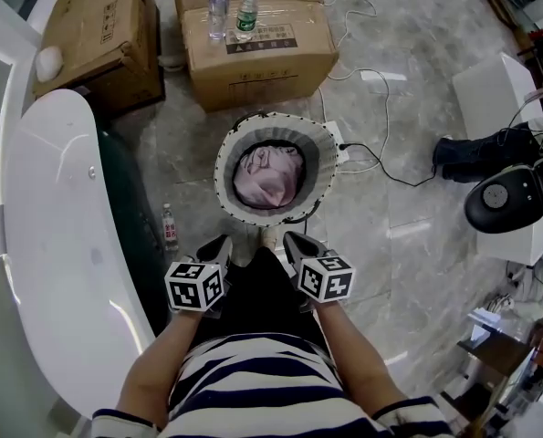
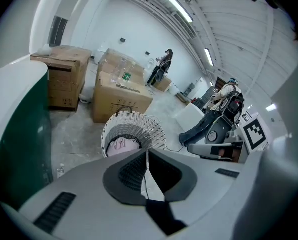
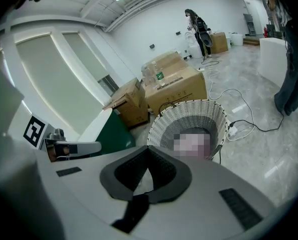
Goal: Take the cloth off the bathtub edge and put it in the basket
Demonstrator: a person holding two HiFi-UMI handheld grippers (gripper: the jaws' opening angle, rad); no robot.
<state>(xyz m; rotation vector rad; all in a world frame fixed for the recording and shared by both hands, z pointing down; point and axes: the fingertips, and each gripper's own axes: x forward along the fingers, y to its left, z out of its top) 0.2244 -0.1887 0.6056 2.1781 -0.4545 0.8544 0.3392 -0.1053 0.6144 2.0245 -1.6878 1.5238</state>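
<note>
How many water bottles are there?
3. Two stand on the cardboard box: a clear bottle and a green-labelled bottle. The third bottle is on the floor beside the bathtub. Others may be hidden.

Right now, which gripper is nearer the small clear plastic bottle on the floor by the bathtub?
Left. The left gripper sits just right of the bottle; the right gripper lies farther right.

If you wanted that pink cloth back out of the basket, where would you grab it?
Probably best to pinch a raised fold on top of the pink cloth, coming straight down through the open mouth of the basket. The cloth lies bunched at the bottom, and the tall woven wall shuts off every side.
</note>
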